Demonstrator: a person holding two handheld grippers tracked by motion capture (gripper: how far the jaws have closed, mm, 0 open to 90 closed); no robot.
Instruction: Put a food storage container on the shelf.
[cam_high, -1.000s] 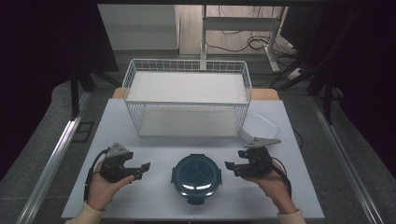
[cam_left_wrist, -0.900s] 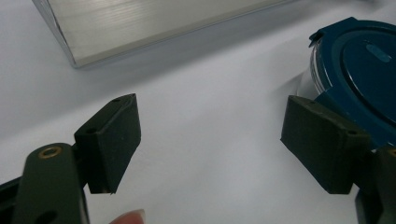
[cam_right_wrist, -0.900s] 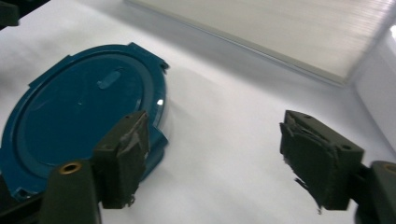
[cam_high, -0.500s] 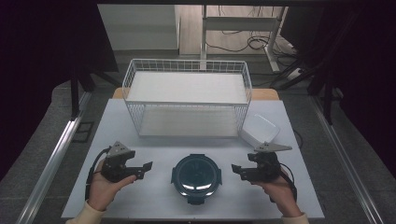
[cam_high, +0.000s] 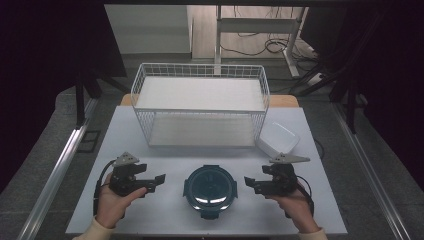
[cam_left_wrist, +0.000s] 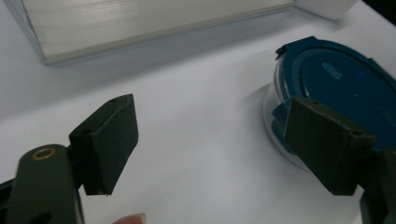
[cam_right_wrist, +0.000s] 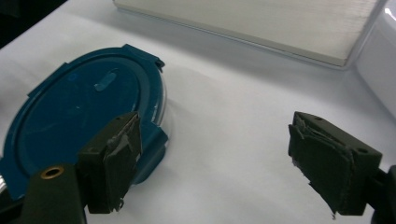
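The round container's lid (cam_right_wrist: 79, 121) looks like smooth, slightly glossy blue plastic. The basket (cam_high: 200, 107) is white wire; the table (cam_high: 125, 135) is matt white.

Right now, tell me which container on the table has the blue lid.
The round container at the front, between the two grippers. The wire basket behind it is open-topped, and the box at right is white.

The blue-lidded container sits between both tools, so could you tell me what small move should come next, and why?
Probably ease both open tools inward toward the round container. The left tool and right tool flank it with bare table between, touching nothing, and its lid clasps face them.
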